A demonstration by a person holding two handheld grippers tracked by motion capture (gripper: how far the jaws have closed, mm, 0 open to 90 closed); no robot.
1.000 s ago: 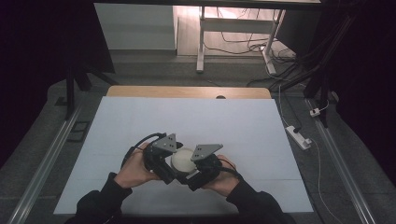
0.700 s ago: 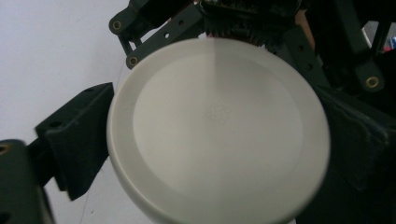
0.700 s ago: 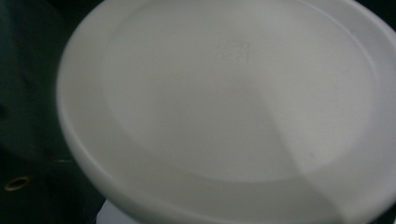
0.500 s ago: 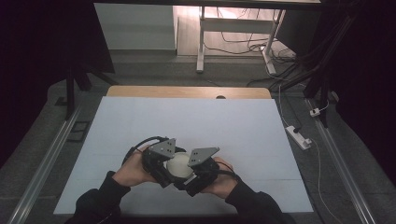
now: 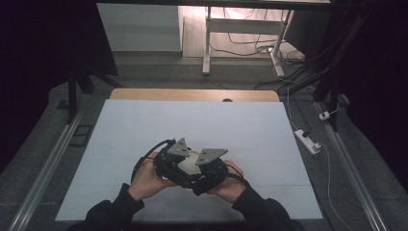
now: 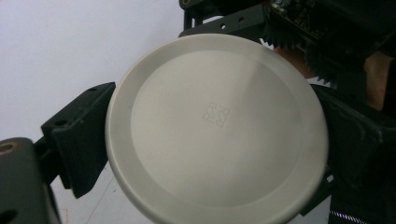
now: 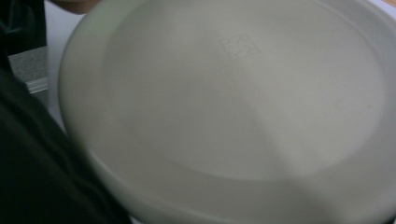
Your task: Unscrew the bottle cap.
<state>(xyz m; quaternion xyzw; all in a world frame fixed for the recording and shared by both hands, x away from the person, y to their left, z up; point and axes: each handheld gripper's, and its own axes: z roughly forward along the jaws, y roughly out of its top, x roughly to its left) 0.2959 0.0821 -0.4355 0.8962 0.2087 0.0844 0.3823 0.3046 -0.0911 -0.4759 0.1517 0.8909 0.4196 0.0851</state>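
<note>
Both grippers have drawn nearer the table's (image 5: 144, 125) front edge; the left gripper (image 5: 169, 163) and right gripper (image 5: 211, 168) pinch the light, stiff, slippery-looking disc (image 6: 215, 126) by opposite rims, jaws closed against its edge.

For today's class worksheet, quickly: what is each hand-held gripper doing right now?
Left hand-held gripper: shut on the round off-white plastic lid.
Right hand-held gripper: at the lid; grip cannot be told.

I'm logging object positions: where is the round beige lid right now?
In the high view the round beige lid sits between the left claw and right claw, over the near middle of the white table.
</note>
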